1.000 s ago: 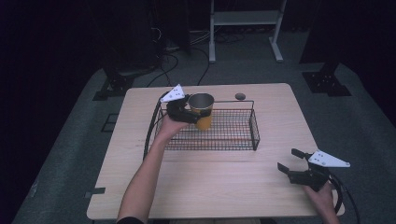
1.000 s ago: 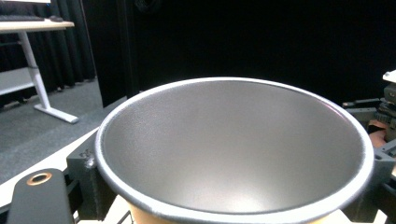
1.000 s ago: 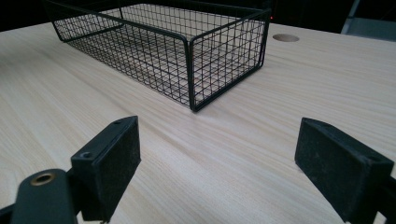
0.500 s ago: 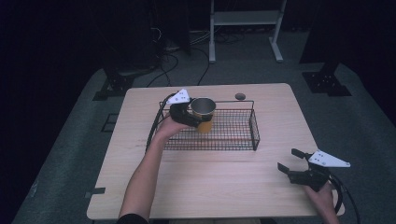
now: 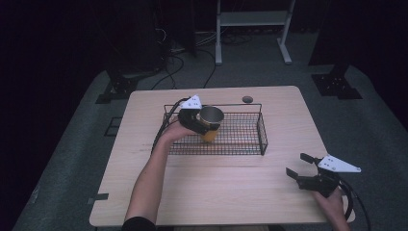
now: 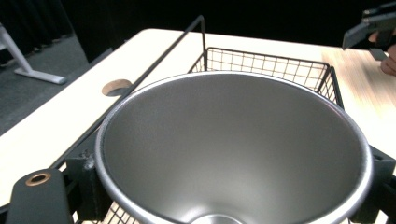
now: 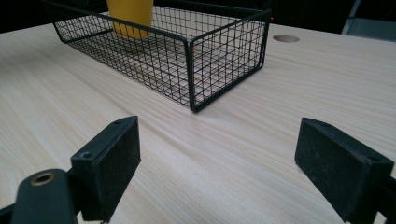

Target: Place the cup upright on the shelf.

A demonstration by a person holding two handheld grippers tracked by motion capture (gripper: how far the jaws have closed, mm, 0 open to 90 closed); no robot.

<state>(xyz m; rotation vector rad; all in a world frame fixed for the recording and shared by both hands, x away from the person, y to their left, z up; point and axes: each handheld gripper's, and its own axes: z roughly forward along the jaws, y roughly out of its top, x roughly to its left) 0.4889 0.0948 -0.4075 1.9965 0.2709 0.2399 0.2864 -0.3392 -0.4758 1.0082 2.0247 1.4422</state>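
So the cup (image 5: 210, 124) is a yellow tumbler with a bare steel inside, and it's sitting upright in the left half of the black wire basket (image 5: 250, 144), clamped at its rim by the left gripper (image 5: 195, 120). In the left gripper view the steel bowl of the cup (image 6: 233, 149) is right between the jaws, one on each side of it. The basket rests mid-table on the light wooden table (image 5: 216, 192), with a small round hole (image 5: 247, 99) just behind it. The right gripper (image 5: 300, 168) hovers well apart near the front right corner, jaws spread wide with nothing between them.
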